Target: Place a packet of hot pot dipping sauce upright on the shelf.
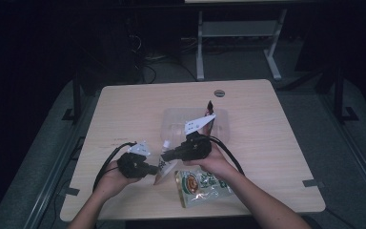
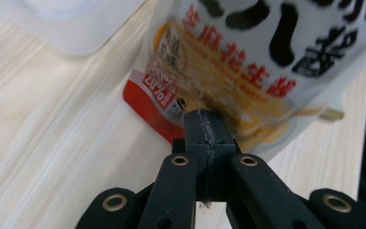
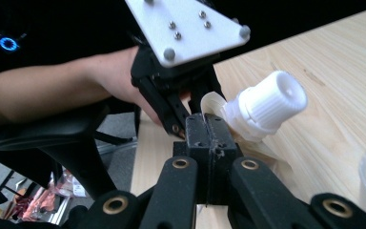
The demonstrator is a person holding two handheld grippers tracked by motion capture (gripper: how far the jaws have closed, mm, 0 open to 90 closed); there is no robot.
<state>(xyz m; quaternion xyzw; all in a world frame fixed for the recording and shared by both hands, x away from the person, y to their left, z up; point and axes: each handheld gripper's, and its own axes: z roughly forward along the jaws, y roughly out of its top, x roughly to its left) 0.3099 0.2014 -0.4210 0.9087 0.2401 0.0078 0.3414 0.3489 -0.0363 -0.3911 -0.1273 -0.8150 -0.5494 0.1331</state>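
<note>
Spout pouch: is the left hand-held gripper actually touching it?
Touching. In the left gripper view the left hand-held gripper has its jaws shut on the lower edge of the spout pouch.

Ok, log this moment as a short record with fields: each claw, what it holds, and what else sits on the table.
left claw: shut on spout pouch, at its printed lower edge
right claw: shut on the same pouch, beside its white screw cap
pouch state: held between both claws above the table
also on table: clear plastic container, snack packet

Dark room; wood table (image 1: pixel 267 143), grey floor (image 1: pixel 343 157), white frame (image 1: pixel 238 33) behind.
</note>
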